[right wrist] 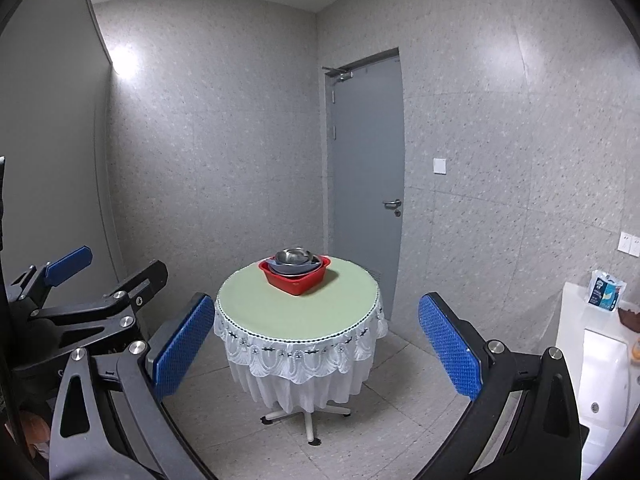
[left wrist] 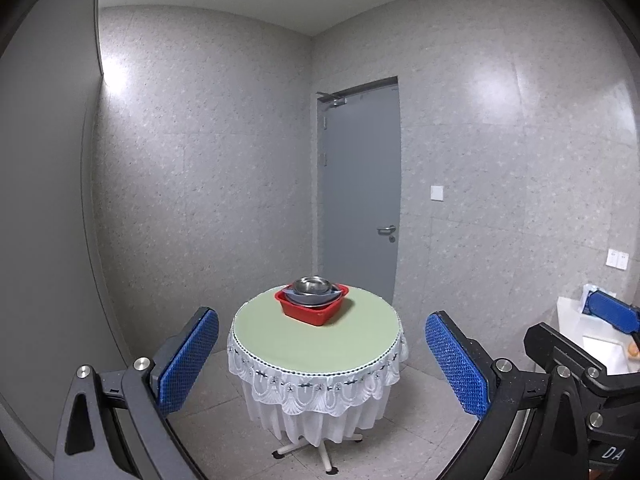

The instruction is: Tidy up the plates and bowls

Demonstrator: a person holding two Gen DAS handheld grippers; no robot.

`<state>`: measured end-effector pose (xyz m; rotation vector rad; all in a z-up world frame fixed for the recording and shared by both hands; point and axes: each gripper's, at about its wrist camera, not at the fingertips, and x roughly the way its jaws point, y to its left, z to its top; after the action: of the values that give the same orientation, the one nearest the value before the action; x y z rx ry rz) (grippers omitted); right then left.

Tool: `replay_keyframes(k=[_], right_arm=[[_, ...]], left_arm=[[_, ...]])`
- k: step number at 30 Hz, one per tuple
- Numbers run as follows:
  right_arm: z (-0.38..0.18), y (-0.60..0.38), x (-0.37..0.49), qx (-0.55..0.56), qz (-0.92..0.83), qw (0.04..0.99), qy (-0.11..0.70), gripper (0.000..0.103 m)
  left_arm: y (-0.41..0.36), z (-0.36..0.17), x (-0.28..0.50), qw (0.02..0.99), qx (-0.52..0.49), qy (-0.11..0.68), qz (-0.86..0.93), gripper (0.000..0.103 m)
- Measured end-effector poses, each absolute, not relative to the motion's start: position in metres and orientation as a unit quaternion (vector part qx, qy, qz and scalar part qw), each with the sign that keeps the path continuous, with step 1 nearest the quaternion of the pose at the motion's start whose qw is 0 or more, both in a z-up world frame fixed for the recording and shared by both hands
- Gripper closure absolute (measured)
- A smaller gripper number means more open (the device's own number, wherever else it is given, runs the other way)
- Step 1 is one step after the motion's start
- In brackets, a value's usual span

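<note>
Round table [left wrist: 280,344] under green top and white lace skirt, centre of room, well apart from both tools; red tub [left wrist: 310,308] toward far side of tabletop, holding nested stack: grey bowl [left wrist: 308,298] with steel bowl [left wrist: 312,285] seated inside; same stack in right wrist view at [right wrist: 295,262]. Left gripper [left wrist: 322,364] with blue pads spread wide, nothing between them; right gripper [right wrist: 316,350] likewise spread and empty. Steel bowl judged light, rigid, smooth and liable to slip under a shallow pinch; best taken at the rim, one pad inside and one outside. Grey bowl probably plastic or ceramic, material not determinable; treat as breakable. Tub likely light plastic with flexing walls; corner lip the firmest hold. No plates discernible; lower contents of tub hidden. Cloth liable to drag if tub slid rather than lifted.
</note>
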<state>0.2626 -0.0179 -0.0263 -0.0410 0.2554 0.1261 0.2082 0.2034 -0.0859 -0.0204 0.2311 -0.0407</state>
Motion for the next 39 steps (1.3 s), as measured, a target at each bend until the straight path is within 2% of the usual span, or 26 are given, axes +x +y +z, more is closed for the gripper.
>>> replay_keyframes(k=[39], right_arm=[[-0.025,-0.051,0.259,-0.006,0.063,0.990,0.124,0.000]], left_arm=[[0.185,-0.078,0.241,0.993,0.000,0.111,-0.031,0.001]])
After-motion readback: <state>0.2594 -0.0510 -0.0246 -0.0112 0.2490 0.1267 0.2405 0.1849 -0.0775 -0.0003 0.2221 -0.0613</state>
